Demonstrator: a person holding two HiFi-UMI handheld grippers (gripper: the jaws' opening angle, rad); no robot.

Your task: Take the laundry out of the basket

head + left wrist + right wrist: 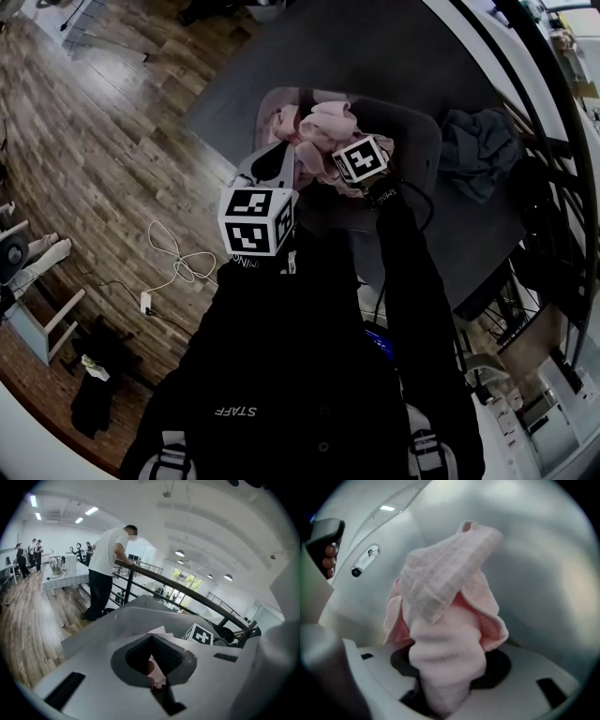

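Observation:
A grey laundry basket (424, 141) stands on a dark table (234, 89), with pink laundry (323, 127) bunched inside it. Both grippers reach into it from the near side. My left gripper (286, 148) is shut, and in the left gripper view a scrap of pink cloth (157, 677) shows pinched between its dark pads (171, 656). My right gripper (330, 145) is shut on a thick fold of pink waffle-weave cloth (445, 620), which rises out of the jaws against the basket's grey inner wall (534, 573).
A blue-grey garment (478, 150) lies on the table right of the basket. A white cable (178, 262) lies on the wooden floor at the left. A black railing (553, 141) runs behind the table, and a person in a white shirt (105, 569) leans on it.

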